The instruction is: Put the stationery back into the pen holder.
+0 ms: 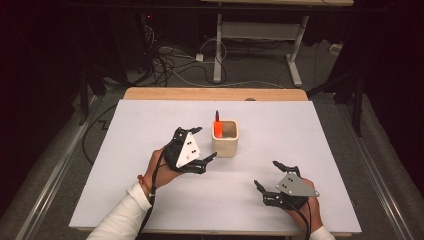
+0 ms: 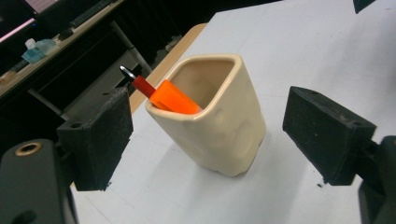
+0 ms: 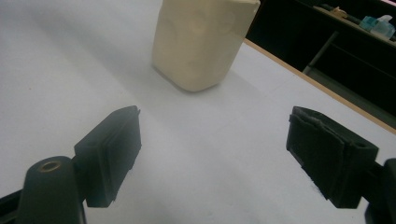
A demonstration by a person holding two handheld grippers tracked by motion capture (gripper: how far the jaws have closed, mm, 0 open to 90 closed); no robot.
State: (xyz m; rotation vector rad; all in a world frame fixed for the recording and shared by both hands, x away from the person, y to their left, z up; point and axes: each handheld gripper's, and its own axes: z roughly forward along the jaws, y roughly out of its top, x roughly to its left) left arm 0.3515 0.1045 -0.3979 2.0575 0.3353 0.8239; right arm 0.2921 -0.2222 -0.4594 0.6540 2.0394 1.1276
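Fingers [image 2: 100, 135] of left gripper [image 1: 203, 145] spread wide, flanking the cream cup [image 1: 225, 138] without touching it; right gripper [image 1: 270, 175] jaws also spread, empty, sitting well apart from the cup near the table's front right. Cup stands upright mid-table on the white board [image 1: 150, 120], orange-handled tool [image 2: 173, 98] leaning inside it, metal tip poking above the rim.
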